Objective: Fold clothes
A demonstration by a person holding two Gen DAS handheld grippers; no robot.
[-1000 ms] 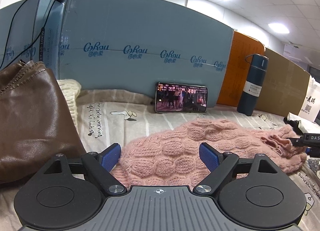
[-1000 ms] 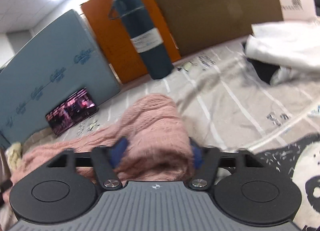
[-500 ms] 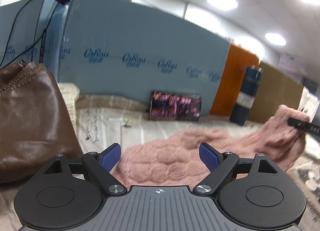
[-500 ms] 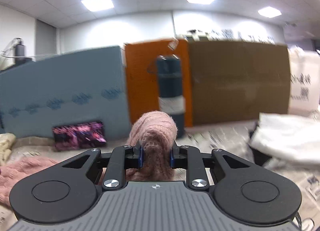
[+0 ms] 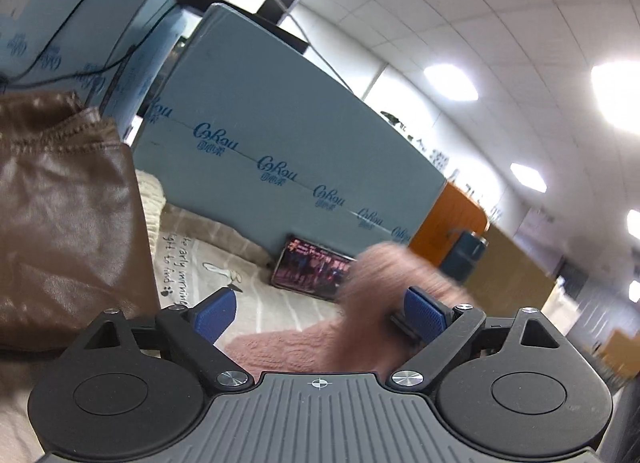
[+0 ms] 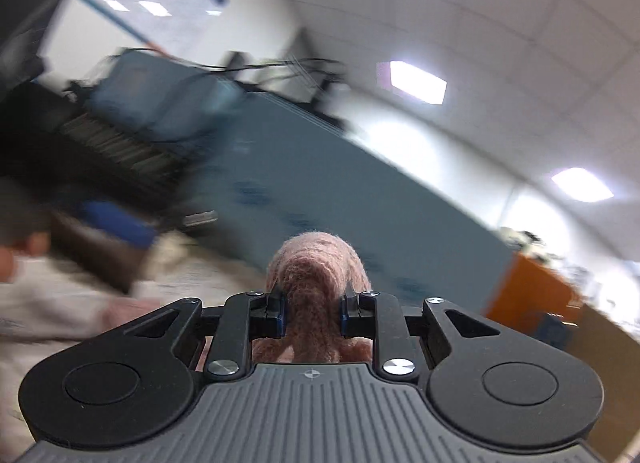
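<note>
My right tongs [image 6: 312, 313] are clamped on a bunched end of the pink knit sweater [image 6: 316, 287], raised well above the bedding. My left tongs [image 5: 318, 313] stand apart, empty, with sweater fabric lying between and below the blue pads [image 5: 424, 313]. The rest of the garment trails on the striped sheet [image 5: 248, 303]. Risk, in my judgement: the bunched grip holds an uneven wad, so loose knit may slip or stretch. The brown leather bag [image 5: 64, 223] just beside could snag the trailing part.
</note>
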